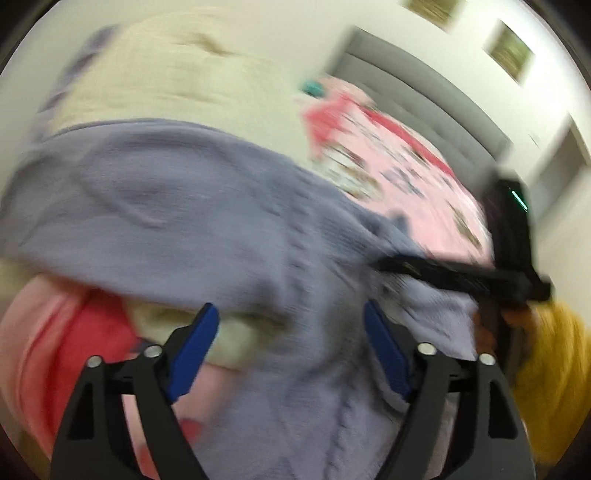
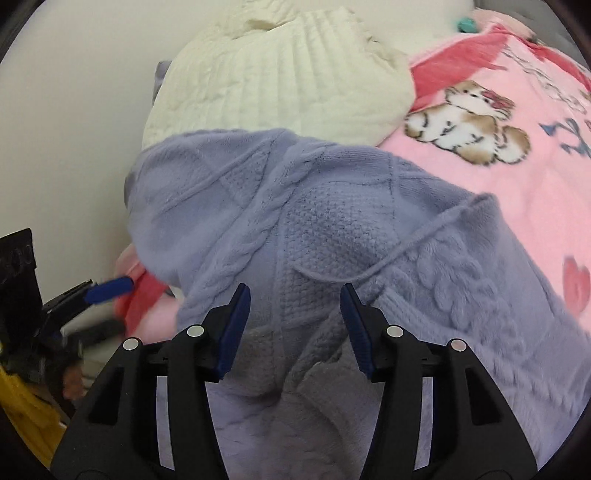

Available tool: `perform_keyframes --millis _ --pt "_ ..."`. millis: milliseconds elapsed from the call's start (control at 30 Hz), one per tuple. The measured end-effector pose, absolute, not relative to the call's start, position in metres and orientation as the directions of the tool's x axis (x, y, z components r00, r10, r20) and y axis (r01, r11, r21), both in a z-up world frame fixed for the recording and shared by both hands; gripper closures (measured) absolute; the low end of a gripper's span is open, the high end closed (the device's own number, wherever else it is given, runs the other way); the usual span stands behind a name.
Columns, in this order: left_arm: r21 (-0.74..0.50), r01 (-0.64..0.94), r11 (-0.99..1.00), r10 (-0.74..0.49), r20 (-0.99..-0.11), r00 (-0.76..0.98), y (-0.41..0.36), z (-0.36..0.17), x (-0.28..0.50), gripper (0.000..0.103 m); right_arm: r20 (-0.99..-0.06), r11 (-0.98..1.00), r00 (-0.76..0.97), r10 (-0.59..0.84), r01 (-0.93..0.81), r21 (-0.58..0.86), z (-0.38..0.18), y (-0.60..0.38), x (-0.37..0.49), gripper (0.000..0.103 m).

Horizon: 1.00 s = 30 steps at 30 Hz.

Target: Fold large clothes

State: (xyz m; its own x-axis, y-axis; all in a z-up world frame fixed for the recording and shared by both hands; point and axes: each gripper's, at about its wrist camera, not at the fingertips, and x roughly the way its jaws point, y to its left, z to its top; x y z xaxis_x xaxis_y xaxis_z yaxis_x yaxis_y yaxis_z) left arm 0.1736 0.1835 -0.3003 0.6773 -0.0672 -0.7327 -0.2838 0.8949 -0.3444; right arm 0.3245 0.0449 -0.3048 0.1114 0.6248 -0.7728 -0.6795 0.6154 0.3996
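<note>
A lavender cable-knit sweater (image 2: 314, 221) lies bunched on a pink blanket with a puppy print (image 2: 480, 122). My right gripper (image 2: 293, 295) hovers over the sweater's near fold. It is open, its blue pads apart with only knit showing below the gap. In the blurred left wrist view my left gripper (image 1: 290, 325) stands wide open over the same sweater (image 1: 184, 206), its pads clear of the cloth. One blue pad (image 2: 110, 290) of the left gripper shows at the sweater's left edge in the right wrist view.
A cream ribbed sweater (image 2: 288, 81) is heaped behind the lavender one. A grey padded headboard (image 1: 424, 96) and a white wall rise beyond the blanket. A yellow sleeve (image 1: 554, 362) is at the right edge. A small teal item (image 2: 467, 24) lies far back.
</note>
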Motion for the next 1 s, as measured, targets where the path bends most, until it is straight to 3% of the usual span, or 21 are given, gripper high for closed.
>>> perform_keyframes --millis 100,200,333,500,633,800,833,900,1000 --pt "-0.347 -0.487 0.802 0.103 -0.721 0.685 0.238 -0.305 0.159 0.012 -0.781 0.669 0.172 0.601 -0.642 0.374 -0.295 0.042 0.31 0.031" --pt "-0.458 -0.645 0.612 0.162 -0.726 0.669 0.296 -0.324 0.142 0.012 -0.762 0.683 0.189 0.619 -0.608 0.404 -0.287 0.045 0.294 0.026" --pt "-0.563 -0.72 0.406 0.219 -0.705 0.674 0.354 -0.347 0.123 0.012 -0.747 0.715 0.214 0.629 -0.537 0.448 -0.281 0.052 0.282 0.015" --pt "-0.657 -0.711 0.251 0.231 -0.672 0.703 0.395 -0.368 0.109 0.012 -0.737 0.712 0.13 0.663 -0.412 0.568 -0.284 0.052 0.274 0.015" --pt "-0.701 -0.696 0.153 0.247 -0.655 0.714 0.417 -0.38 0.102 0.012 -0.773 0.729 0.122 0.622 -0.449 0.516 -0.281 0.051 0.263 0.015" --pt "-0.756 -0.649 0.084 0.178 -0.63 0.756 0.438 -0.401 0.107 0.012 -0.802 0.75 0.099 0.589 -0.437 0.497 -0.289 0.043 0.261 0.015" --pt "-0.765 -0.637 0.099 0.174 -0.617 0.768 0.439 -0.4 0.11 0.014 -0.805 0.755 0.101 0.585 -0.43 0.495 -0.289 0.042 0.262 0.015" --pt "-0.786 -0.606 0.123 0.164 -0.586 0.794 0.438 -0.396 0.113 0.034 -0.812 0.766 0.104 0.574 -0.419 0.488 -0.288 0.039 0.262 0.015" --pt "-0.782 -0.605 0.148 0.177 -0.581 0.794 0.436 -0.39 0.115 0.05 -0.807 0.772 0.135 0.575 -0.417 0.48 -0.281 0.033 0.261 0.015"
